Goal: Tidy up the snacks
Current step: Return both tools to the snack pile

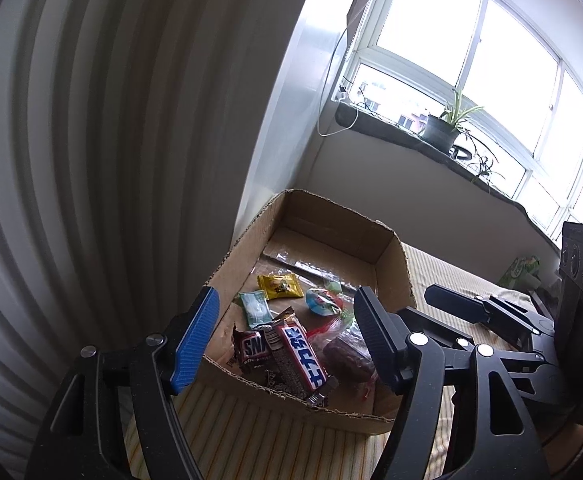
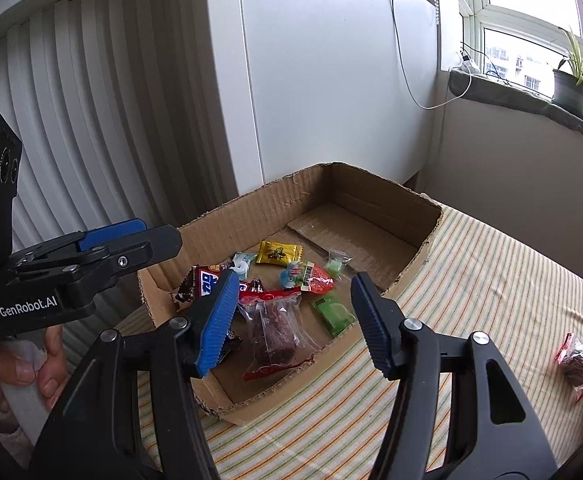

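You're hovering both tools over the cardboard box, left gripper and right gripper each with jaws apart and nothing between the pads. The snacks are lying piled in the box's near end. A wrapped snack is waiting on the striped cloth to your right; you're likely reaching there next.

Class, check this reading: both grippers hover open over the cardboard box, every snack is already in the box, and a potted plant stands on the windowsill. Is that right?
Not every snack is in the cardboard box: the right wrist view shows a dark wrapped snack on the striped cloth outside it. The rest holds: left gripper and right gripper open, potted plant on the sill.
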{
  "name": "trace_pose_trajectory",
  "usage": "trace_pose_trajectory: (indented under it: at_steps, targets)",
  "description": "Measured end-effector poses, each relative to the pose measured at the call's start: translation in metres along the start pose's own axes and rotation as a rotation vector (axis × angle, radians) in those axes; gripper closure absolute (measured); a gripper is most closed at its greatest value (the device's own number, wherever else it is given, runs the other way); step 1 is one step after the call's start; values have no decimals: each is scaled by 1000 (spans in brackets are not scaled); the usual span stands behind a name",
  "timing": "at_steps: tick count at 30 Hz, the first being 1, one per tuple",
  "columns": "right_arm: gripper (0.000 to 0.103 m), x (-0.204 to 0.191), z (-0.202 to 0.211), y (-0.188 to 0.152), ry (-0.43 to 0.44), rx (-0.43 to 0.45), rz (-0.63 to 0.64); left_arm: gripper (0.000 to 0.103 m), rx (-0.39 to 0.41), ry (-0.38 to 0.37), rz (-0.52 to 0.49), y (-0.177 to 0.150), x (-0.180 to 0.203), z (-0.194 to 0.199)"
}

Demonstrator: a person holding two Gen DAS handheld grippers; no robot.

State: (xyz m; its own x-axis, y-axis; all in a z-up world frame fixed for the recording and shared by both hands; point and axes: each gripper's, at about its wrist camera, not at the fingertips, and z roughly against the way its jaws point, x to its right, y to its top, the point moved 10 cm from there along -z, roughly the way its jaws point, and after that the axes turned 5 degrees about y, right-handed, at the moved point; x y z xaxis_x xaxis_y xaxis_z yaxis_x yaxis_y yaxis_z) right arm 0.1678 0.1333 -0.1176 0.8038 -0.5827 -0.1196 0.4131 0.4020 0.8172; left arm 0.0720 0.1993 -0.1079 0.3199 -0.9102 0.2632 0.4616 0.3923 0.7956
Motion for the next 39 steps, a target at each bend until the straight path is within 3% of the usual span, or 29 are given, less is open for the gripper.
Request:
trace_pose_trajectory:
  at_steps: [13,16,25,31,37,39]
  targets:
    - [41,47,45,-13,-36,71,-91,33,2,-7,-99,3,53,0]
    - [34,73,66,-22,-63,100,-134,33,-5,-24,-142,1,80,-4]
    - [34,183,150,-70,-234,160,-283,33,-49,-140,-297,-22,190,-22]
    - [34,250,200,-110,-413,108,-315,33,-85,-235,-398,-45,258,-34]
    - [34,267,212,-110,-455,89,-289,30,-111,-292,-455,-60,289,-42]
    - [29,270,204,-106,-461,60,-261,28,-126,-297,-459,-63,292,-48]
